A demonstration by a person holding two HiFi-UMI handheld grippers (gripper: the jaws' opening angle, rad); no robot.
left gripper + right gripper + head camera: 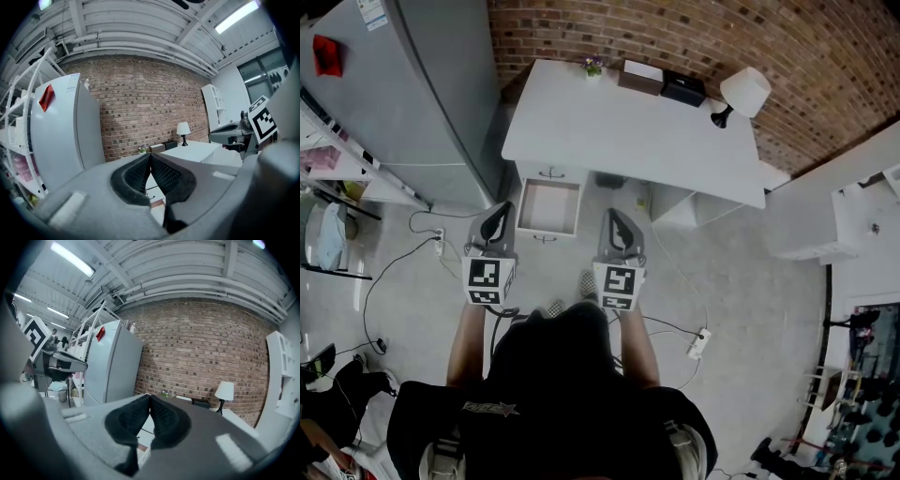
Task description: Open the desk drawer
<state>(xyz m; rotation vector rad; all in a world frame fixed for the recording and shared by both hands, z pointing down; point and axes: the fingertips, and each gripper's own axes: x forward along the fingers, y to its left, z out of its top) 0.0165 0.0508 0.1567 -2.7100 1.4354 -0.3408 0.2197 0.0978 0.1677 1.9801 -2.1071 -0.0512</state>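
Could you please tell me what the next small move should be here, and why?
Probably none on the desk: I would simply lower both grippers. The drawer already stands pulled out with its inside showing, so the job looks done. The left gripper and right gripper are shut, empty and apart from its handle.

Head and shoulders of the person blocked the floor at the bottom of the head view. The refrigerator ran off the top and left edges. On the desk, the little plant was too small to identify, and the black box gave nothing away either. In the left gripper view, the body of the left gripper swallowed nearly all the desk front. The open drawer, plain from above, showed there only as a sliver.
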